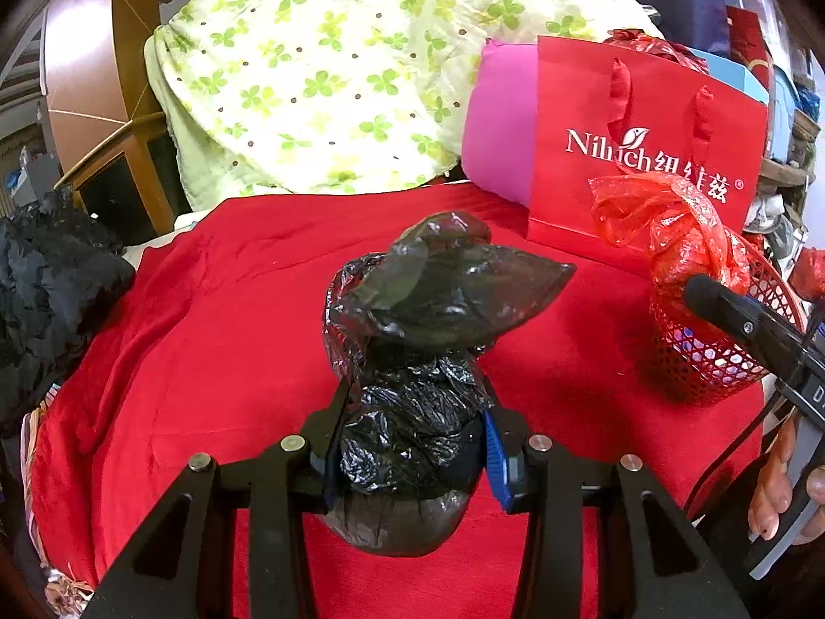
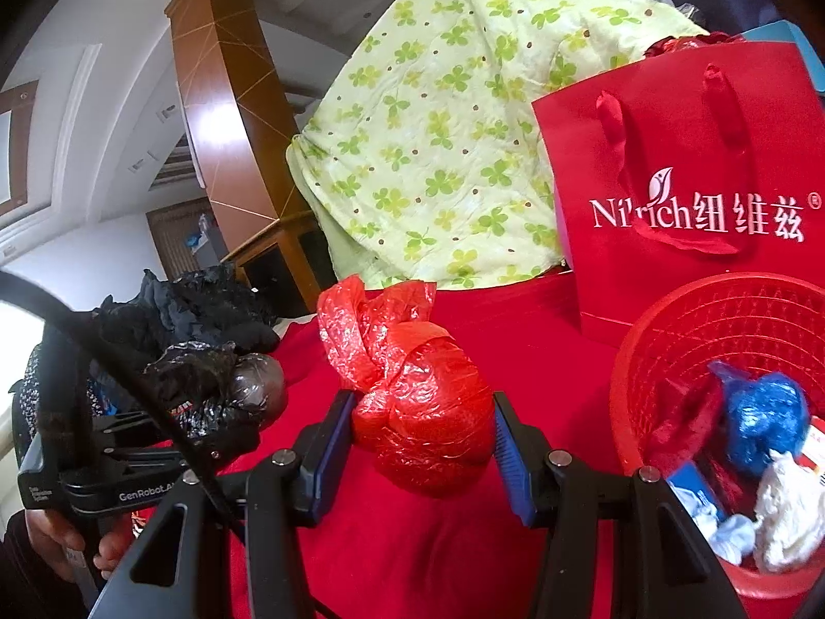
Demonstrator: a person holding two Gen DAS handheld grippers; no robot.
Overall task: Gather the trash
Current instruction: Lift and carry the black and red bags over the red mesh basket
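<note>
Black tongs of the left hand [image 1: 410, 438] are clamped on a knotted black trash bag [image 1: 412, 361], its blue pads pressing both sides of the bundle above a red blanket [image 1: 206, 335]. Right tongs [image 2: 423, 430] grip a tied red trash bag [image 2: 412, 387] in the same way, blue pads tight against it, just left of a red mesh basket [image 2: 686, 340]. That basket holds a blue bag [image 2: 768, 423] and white crumpled paper [image 2: 789, 510]. Behind the basket stands a red paper gift bag [image 2: 696, 155] printed with white lettering, upright on the blanket. A green clover-print quilt [image 1: 335, 67] is heaped behind, and a pink cushion [image 1: 500, 124] shows beside the gift bag.
</note>
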